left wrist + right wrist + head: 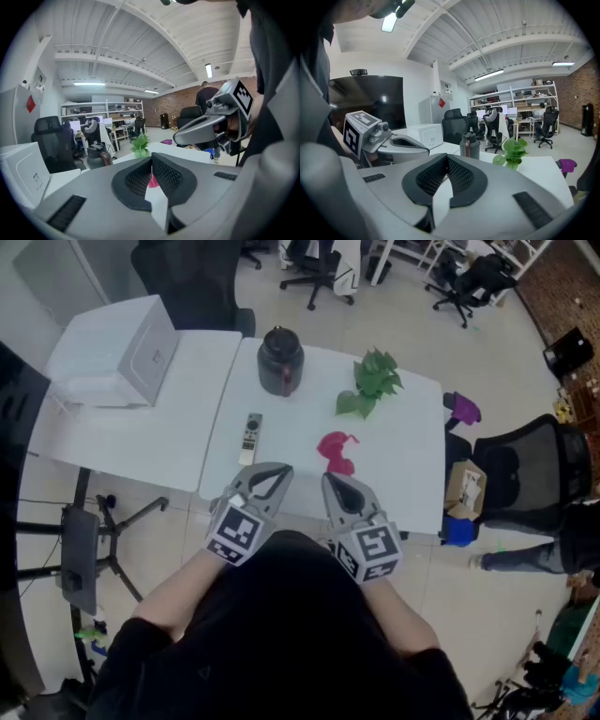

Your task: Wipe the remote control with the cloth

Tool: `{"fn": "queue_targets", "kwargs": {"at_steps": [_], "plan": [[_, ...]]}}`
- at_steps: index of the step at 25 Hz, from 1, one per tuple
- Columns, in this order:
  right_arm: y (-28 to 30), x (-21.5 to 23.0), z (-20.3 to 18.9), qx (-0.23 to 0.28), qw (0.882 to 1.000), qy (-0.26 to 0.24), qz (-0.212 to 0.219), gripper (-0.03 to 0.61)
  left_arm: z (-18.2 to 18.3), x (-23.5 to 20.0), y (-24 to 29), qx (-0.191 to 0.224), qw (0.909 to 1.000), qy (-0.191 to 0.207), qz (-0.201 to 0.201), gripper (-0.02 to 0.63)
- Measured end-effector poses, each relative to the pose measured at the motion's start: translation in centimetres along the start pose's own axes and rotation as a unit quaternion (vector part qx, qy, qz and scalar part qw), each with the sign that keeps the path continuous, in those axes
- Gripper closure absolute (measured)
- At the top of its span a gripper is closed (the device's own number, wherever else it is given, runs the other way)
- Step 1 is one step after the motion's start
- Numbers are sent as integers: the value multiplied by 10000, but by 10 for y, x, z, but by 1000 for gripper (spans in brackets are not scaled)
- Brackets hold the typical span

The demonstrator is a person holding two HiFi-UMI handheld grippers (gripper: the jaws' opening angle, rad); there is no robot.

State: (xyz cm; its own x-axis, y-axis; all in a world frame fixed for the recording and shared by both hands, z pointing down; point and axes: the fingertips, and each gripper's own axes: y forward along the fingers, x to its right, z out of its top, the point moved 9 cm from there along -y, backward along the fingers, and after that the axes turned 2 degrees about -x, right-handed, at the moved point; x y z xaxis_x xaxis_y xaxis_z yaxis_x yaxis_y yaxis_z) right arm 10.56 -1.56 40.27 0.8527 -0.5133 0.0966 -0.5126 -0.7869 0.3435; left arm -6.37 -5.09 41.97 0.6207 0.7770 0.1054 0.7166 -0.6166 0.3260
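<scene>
Start of the wiping task, seen from above the person. The left gripper (272, 480) and right gripper (336, 489) are held side by side over the near edge of the white table (412, 474). Each has its jaws clenched together on nothing, which suggests neither tool has been committed to an object yet.

The remote control (252, 438) lies flat with its long axis pointing away from the person. It is just ahead of the left gripper and close beside the seam with the adjoining table. The pink cloth (337, 452) sits crumpled ahead of the right gripper, well apart from the remote. This layout probably invites the right gripper to take the cloth while the left steadies the remote.

The dark jug (279, 360) and green plant (373, 382) stand toward the far edge. The white box (131, 348) stands on the adjoining table, outside the working zone.

Bare tabletop lies between remote and cloth and to the right of the cloth, giving room for sweeping strokes. The seam to the remote's left and the near edge limit sideways travel.
</scene>
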Motion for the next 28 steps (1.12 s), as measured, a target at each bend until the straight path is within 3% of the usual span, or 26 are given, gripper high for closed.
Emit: {"fn": "queue_targets", "kwargs": {"at_steps": [7, 12, 22, 28], "plan": [[-1, 4, -2, -14, 10000, -8, 29, 569, -37, -33, 14, -421, 9959, -347, 715, 451], [-4, 5, -4, -77, 9999, 40, -63, 569, -83, -68, 29, -1006, 9841, -640, 1313, 368], [-5, 5, -13, -182, 9998, 58, 31, 569, -173, -107, 71, -2168, 9488, -1319, 1883, 337], [-3, 7, -16, -366, 9993, 90, 47, 569, -202, -114, 92, -2595, 9286, -1830, 1920, 337]]}}
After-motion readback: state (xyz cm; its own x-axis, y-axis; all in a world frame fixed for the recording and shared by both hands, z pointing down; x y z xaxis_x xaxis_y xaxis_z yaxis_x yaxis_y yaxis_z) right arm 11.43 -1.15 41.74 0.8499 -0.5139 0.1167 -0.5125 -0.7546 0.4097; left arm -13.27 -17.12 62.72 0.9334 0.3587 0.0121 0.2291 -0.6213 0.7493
